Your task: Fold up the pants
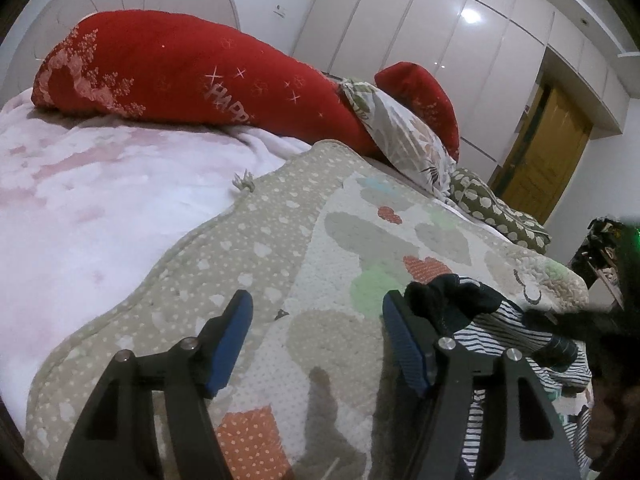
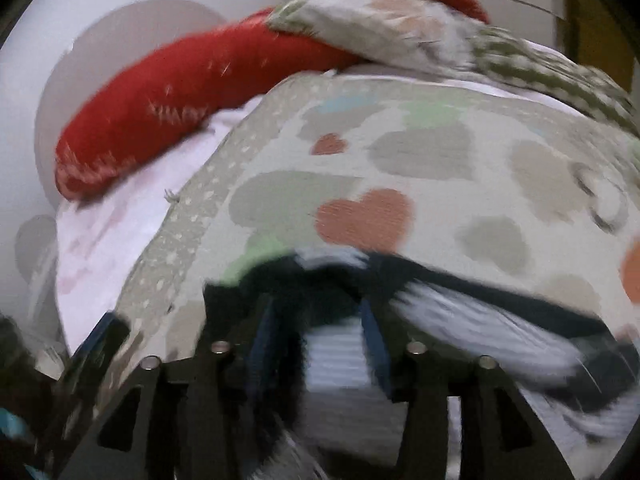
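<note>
- So your bed fills most of both views, with a pinkish-white fleece blanket on its left part and a beige heart-print quilt spread over the near part.
- Up by the headboard there's a long red pillow, with a leaf-print pillow leaning on its right end and an olive patterned cushion just past that.
- White wardrobe doors run along the back wall, with a wooden door at the far right.
- Your pants, black-and-white striped with dark trim, sit bunched on the quilt's right side, just beside your left gripper's right finger.
- Your left gripper has its blue pads wide apart over bare quilt, holding nothing.
- Your right gripper is badly blurred; striped fabric shows between its fingers, but I honestly can't tell if it's clamped or loose.
</note>
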`<state>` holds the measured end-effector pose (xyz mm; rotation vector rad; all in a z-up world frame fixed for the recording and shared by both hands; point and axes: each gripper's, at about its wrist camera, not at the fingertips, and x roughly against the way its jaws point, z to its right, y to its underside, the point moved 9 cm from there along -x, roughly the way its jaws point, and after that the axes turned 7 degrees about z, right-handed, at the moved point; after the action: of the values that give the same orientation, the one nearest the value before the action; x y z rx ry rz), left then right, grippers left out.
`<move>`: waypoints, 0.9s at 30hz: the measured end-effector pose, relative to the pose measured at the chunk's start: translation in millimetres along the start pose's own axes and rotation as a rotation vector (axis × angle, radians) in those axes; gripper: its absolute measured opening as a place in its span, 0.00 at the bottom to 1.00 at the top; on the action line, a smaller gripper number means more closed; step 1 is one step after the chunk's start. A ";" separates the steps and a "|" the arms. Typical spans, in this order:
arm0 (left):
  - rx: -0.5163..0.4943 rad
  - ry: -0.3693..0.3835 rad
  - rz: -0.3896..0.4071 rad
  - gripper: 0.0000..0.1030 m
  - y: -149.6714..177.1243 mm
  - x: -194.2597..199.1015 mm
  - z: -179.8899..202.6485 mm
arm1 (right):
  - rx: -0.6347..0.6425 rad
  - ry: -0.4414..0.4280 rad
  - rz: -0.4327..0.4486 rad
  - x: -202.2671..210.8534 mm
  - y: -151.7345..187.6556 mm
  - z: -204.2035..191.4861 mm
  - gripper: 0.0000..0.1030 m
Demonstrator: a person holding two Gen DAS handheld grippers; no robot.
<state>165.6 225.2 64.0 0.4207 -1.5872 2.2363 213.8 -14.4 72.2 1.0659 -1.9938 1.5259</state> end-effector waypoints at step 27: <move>-0.290 0.097 -0.139 0.68 50.9 57.2 114.8 | -0.433 0.310 0.256 163.4 43.2 279.9 0.18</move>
<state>95.0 108.3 83.8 0.3249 -1.7395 1.8594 113.5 -325.6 73.1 0.3899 -2.1521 1.1985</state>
